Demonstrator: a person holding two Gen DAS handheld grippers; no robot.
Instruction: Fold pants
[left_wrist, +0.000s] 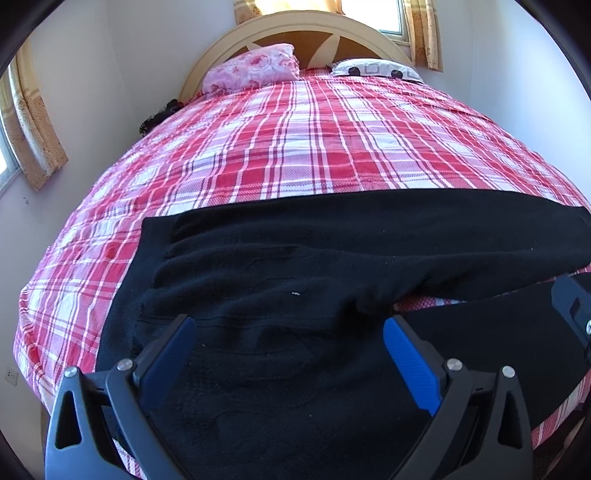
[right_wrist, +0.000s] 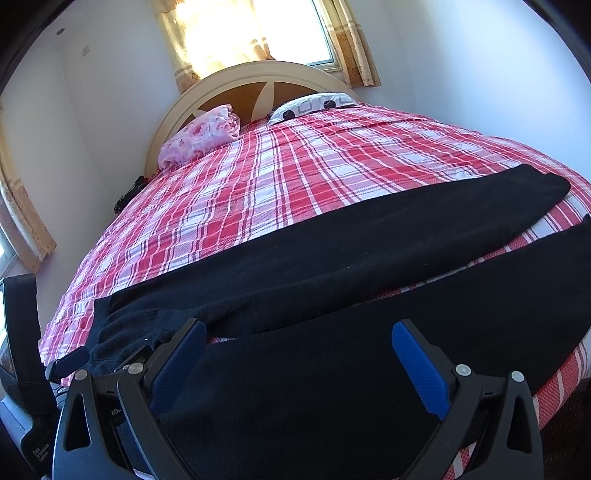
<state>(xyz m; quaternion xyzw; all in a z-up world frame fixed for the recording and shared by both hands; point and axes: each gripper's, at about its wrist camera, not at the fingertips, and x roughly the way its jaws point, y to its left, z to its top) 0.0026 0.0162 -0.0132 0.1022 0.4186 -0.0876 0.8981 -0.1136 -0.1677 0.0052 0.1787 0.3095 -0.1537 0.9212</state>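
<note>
Both tongs, left (left_wrist: 290, 332) and right (right_wrist: 299, 336), gape wide, low over black pants (left_wrist: 332, 240)

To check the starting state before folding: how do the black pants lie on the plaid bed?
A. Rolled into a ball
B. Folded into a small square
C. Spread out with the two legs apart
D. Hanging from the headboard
C: the black pants lie spread on the plaid bedspread, which shows in a strip between the legs.

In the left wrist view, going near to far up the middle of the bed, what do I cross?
Left gripper → black pants → plaid bedspread → pink pillow → headboard → window.
</note>
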